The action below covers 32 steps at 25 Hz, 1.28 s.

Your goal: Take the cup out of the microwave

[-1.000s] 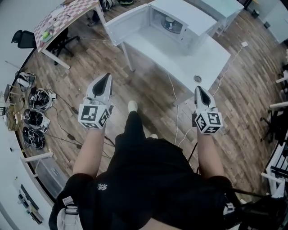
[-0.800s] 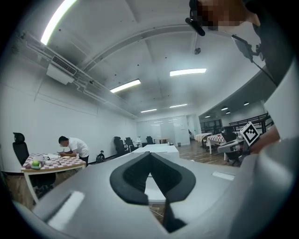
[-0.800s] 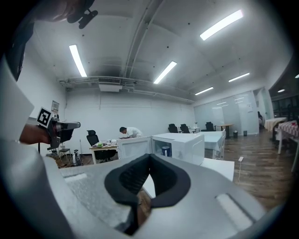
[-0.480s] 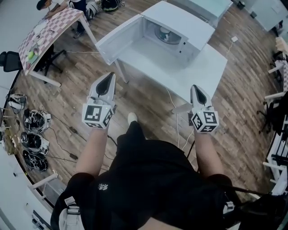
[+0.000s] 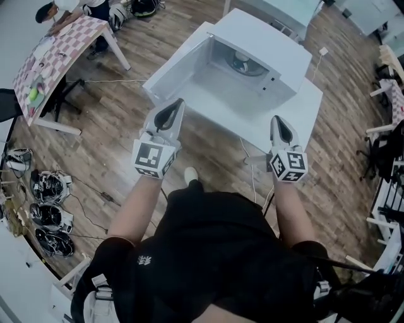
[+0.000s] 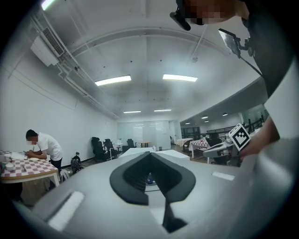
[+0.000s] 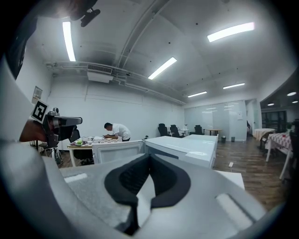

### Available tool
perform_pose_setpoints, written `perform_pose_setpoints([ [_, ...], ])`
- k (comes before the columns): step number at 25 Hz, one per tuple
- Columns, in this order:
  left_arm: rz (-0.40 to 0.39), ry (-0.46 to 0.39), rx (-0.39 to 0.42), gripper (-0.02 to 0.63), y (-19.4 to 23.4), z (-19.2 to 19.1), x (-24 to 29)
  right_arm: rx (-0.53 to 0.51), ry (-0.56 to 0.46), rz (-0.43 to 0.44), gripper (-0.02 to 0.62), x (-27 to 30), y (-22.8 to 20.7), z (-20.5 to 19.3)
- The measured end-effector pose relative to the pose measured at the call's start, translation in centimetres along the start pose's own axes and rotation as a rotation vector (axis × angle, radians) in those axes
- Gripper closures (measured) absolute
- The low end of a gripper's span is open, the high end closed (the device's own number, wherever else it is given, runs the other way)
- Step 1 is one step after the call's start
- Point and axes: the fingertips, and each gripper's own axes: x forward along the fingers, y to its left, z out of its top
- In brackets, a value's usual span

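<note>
– Both tools have closed in on the microwave since a second ago. The left tool showed over bare floor then. Now, in the head view, it overlaps the near edge of the open door. The right tool has come up to the near edge of the desk.

– Clenched or released?

– Clenched, both of them. The left gripper view shows its dark pads meeting at the tips with nothing pinched between them. The right gripper view shows the same.

– And the cup?

– The cup stands inside the microwave, on the round plate toward the far side of the cavity. It is well apart from both tools, with neither near it.

– How does the door stand?

– It is swung wide to the left, its inner face toward the person. The microwave sits on the far part of the desk, with bare desk top to its near right.

– Anything else around?

– At the far left stands a checkered desk, with a person bent over its far end. A white cable hangs from the near edge of the microwave's desk down to the wooden floor. The two tools are held out side by side, the left one a little farther forward than the right.
</note>
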Motion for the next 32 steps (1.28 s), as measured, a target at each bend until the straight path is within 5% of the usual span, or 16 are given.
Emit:
perform_pose_setpoints([
  [18, -0.154, -0.023, -0.020, 0.600, 5.0, -2.6, 11.1, -0.015, -0.025, -0.103, 0.594, 13.5, -0.8, 1.3],
  [32, -0.184, 0.016, -0.023, 0.600, 4.7, -10.4, 22.5, -0.025, 0.008, -0.094, 0.594, 25.9, -6.6, -5.7],
])
